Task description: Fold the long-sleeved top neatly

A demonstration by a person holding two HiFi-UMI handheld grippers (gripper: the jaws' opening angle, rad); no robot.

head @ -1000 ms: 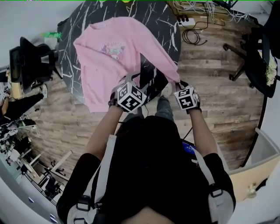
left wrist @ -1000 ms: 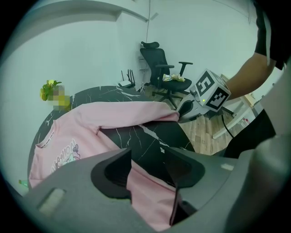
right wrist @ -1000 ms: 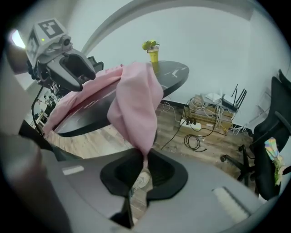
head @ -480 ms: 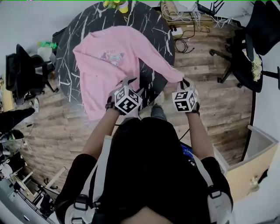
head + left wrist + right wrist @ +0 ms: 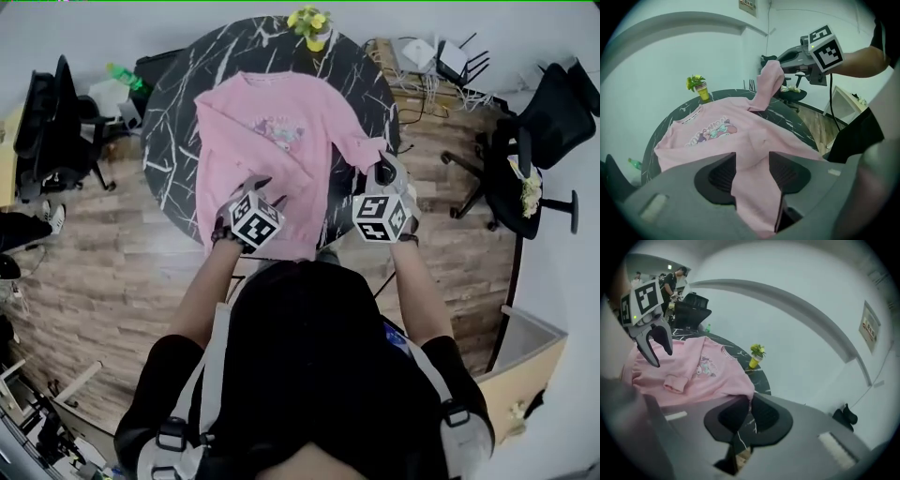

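Right claw point(image 5: 382, 172), jaws just clenched on the pink ribbed cuff point(image 5: 367, 150), should lay it flat, the released left claw point(image 5: 262, 184) steadying the hem point(image 5: 281, 249) at the near edge of the round black marble table point(image 5: 178, 122), across the pink long-sleeved fabric top point(image 5: 272, 141) spread there.

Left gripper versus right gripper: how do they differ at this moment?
Jaws: on the left gripper they stand apart; on the right gripper they have just been closing and are together.
Load: the left gripper holds nothing above the pink long-sleeved top; the right gripper pinches that top's sleeve, raised off the round black marbled table.
Shared: both point down toward the top.
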